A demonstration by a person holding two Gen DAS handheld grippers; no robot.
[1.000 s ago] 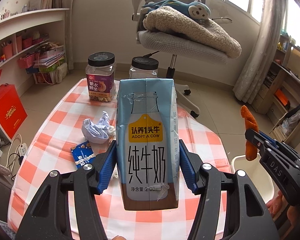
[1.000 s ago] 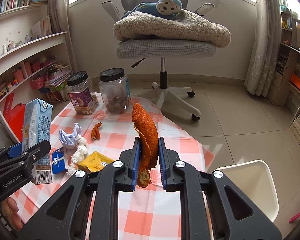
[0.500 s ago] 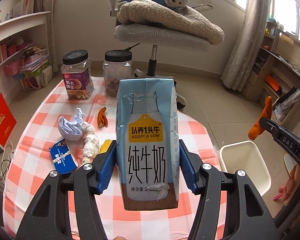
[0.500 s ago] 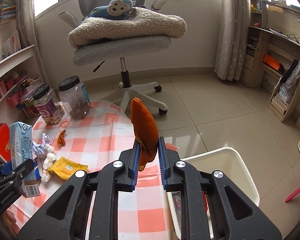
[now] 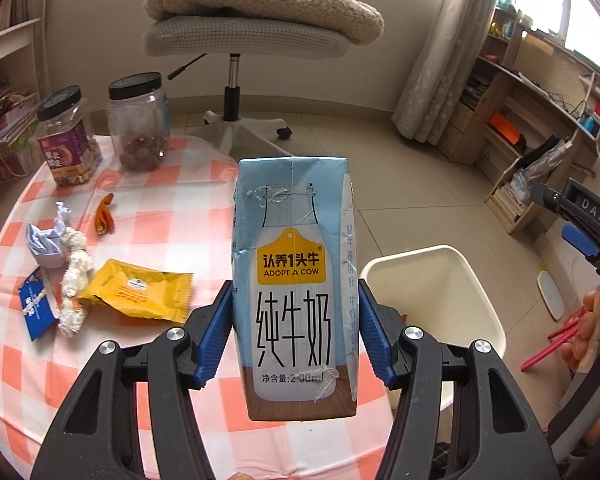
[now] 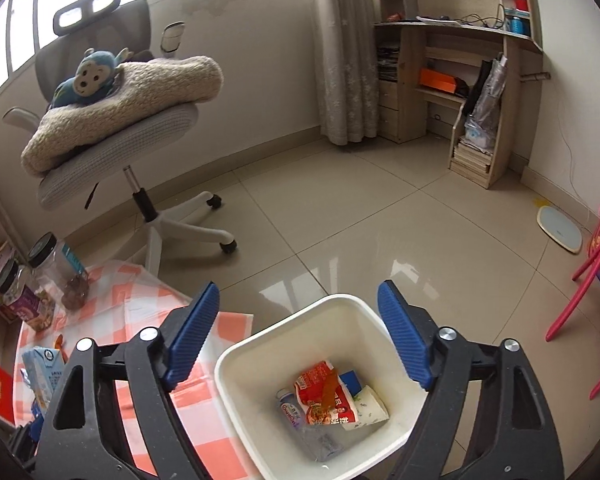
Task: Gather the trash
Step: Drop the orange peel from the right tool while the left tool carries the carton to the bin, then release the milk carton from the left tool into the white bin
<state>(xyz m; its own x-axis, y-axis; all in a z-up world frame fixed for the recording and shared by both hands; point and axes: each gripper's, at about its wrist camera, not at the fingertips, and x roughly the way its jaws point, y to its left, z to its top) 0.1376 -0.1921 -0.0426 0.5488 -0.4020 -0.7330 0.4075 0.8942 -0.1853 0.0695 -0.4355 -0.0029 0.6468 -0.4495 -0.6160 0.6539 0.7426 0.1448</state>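
My left gripper [image 5: 294, 330] is shut on an upright light-blue milk carton [image 5: 296, 280], held above the checked table's right edge. The white trash bin [image 5: 432, 280] stands on the floor just right of it. My right gripper [image 6: 298, 332] hangs over the bin [image 6: 236, 364], its jaws opening wide with nothing between them. An orange peel [image 6: 327, 390] lies in the bin on a red wrapper. Left on the table are a yellow packet [image 5: 140, 290], a crumpled tissue [image 5: 74, 280], a blue wrapper [image 5: 36, 308], a foil wad [image 5: 46, 236] and a small peel [image 5: 103, 218].
Two black-lidded jars [image 5: 138, 120] stand at the table's far side. An office chair [image 6: 112, 136] with a blanket and a toy monkey is beyond. A pink chair [image 6: 588, 280] and a scale [image 6: 560, 228] are on the floor at the right.
My right gripper swung right from the table to over the bin and opened; the orange peel dropped into the bin. My left gripper carried the carton rightward, nearer the bin.
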